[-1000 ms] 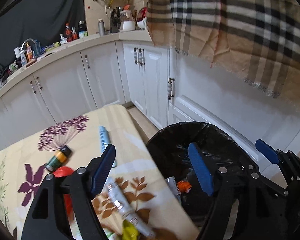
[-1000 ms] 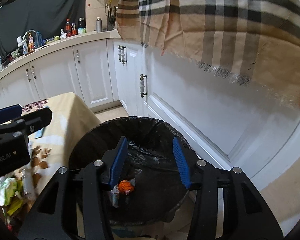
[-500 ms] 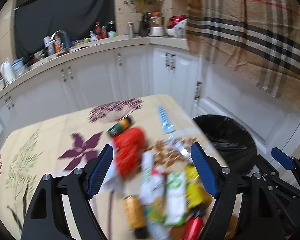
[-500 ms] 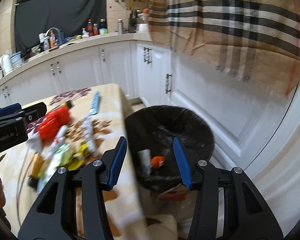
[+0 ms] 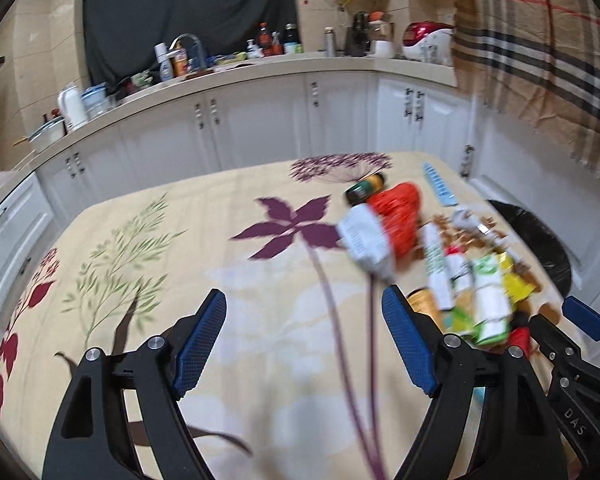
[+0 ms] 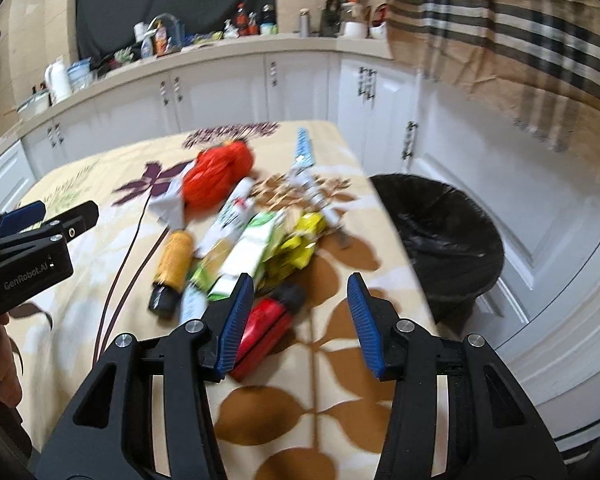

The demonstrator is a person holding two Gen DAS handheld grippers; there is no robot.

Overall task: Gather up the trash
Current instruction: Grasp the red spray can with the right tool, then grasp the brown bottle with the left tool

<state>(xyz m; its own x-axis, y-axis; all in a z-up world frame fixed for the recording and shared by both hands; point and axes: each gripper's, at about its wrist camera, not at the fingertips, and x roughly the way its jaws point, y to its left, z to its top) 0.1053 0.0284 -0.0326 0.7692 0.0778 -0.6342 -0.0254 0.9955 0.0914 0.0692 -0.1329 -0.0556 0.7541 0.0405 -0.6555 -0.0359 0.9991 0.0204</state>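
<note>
Right claw (image 6: 296,320) is released, nothing between its blue pads; the red bottle (image 6: 266,330) lies just ahead at lower centre of the right view, partly behind the left pad, long axis slanting lower left to upper right w/ the black cap toward the pile. Right claw looks nearest to it. Left claw (image 5: 304,344) also released & empty, over bare cloth at lower centre of the left view; the trash pile (image 5: 472,280) sits off to its right. Pile on the desk (image 6: 340,400): crinkly orange net bag (image 6: 220,172), stiff white tube (image 6: 232,212), glossy green & yellow wrappers, round yellow bottle (image 6: 174,268). Bin (image 6: 444,236) w/ thin black liner stands at the desk's right edge, mid right of the frame. Frames are blurred.
</note>
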